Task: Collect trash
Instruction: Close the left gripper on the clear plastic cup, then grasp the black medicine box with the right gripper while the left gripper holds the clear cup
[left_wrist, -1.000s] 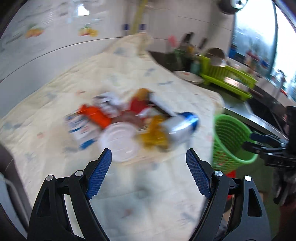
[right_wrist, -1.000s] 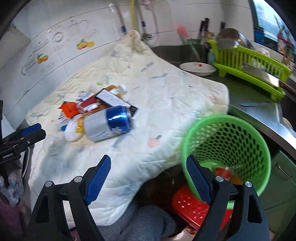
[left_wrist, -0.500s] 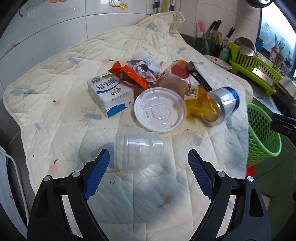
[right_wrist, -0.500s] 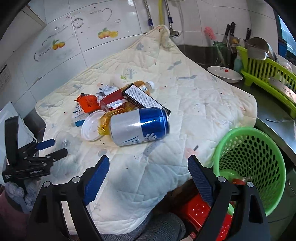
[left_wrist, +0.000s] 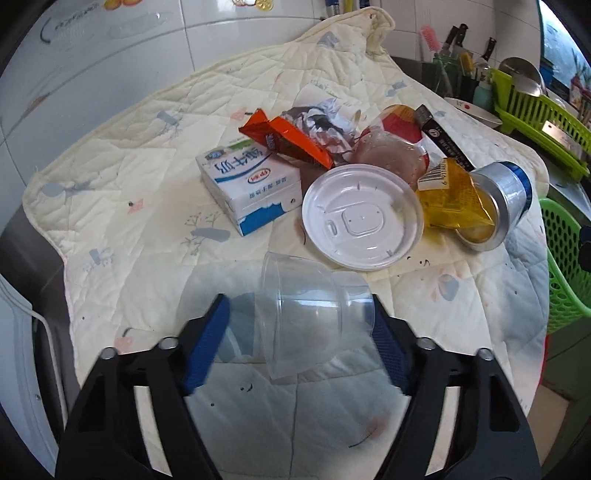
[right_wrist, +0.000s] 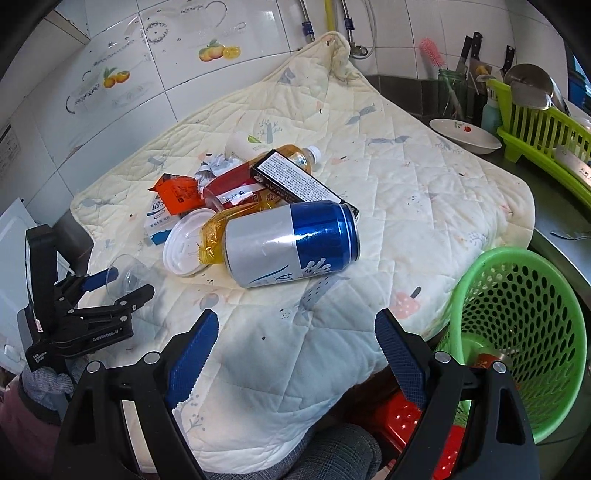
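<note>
A clear plastic cup (left_wrist: 314, 314) lies on its side on the quilted cloth (left_wrist: 129, 192). My left gripper (left_wrist: 297, 317) straddles it and its jaws are closing; the right pad is at the cup's rim, the left pad stands off its side. The right wrist view shows this gripper (right_wrist: 129, 282) low at the left around the cup (right_wrist: 129, 275). Behind lie a white lid (left_wrist: 362, 218), a milk carton (left_wrist: 251, 184), an orange wrapper (left_wrist: 291, 136), a yellow wrapper (left_wrist: 450, 195) and a blue-and-silver can (right_wrist: 291, 247). My right gripper (right_wrist: 295, 317) hangs open and empty before the can.
A green mesh basket (right_wrist: 517, 325) stands below the cloth's right edge, with a red stool (right_wrist: 406, 417) beside it. A black box (right_wrist: 303, 181) and a bottle (right_wrist: 295, 155) lie in the pile. A green dish rack (right_wrist: 543, 125) and a plate (right_wrist: 465, 136) sit at the far right.
My left gripper has dropped down and forward onto the clear cup, and its jaws have narrowed around it. My right gripper has swung left, from over the basket toward the can.
</note>
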